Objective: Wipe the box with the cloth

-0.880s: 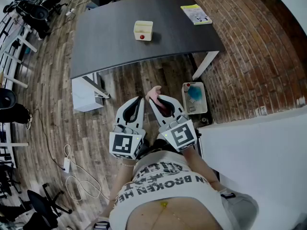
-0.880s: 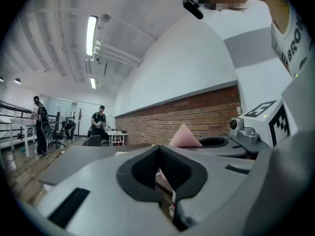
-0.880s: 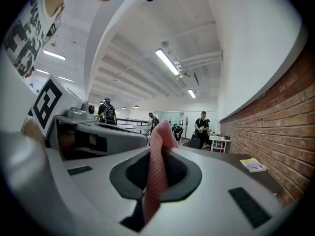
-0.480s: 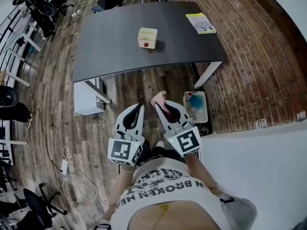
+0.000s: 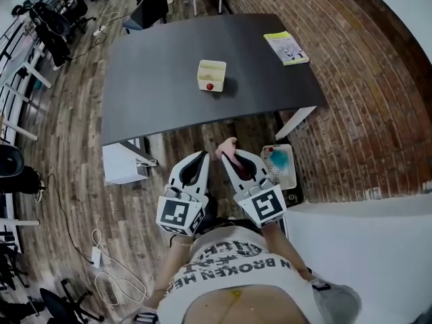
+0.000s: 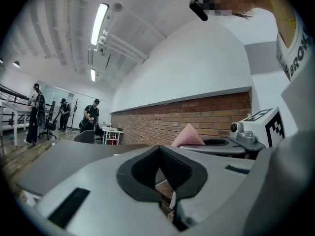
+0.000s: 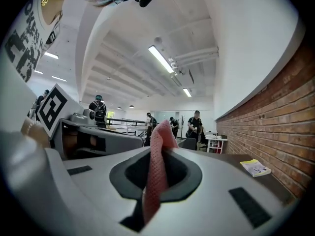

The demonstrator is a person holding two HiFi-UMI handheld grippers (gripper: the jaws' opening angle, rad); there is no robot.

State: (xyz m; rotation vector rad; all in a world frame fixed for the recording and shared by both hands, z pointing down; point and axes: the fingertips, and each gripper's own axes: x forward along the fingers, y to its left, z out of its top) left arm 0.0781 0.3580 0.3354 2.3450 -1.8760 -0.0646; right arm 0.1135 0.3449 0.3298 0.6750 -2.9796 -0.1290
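approach | right gripper point(image 5: 230, 155) clamping cloth point(image 5: 226, 146) | left gripper point(image 5: 202, 155) staying closed, empty | box point(image 5: 211, 75) sitting mid-table point(image 5: 155, 79), well ahead | change: table drawing nearer; wiping still waiting on reach

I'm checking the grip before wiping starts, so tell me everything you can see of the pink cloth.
The pink cloth looks like thin, soft fabric with a fine waffle-like texture. It is pinched between the closed jaws of the right gripper, with a folded corner poking out past the jaw tips and a strip running back between them. It is held in the air, short of the table, and touches nothing else.
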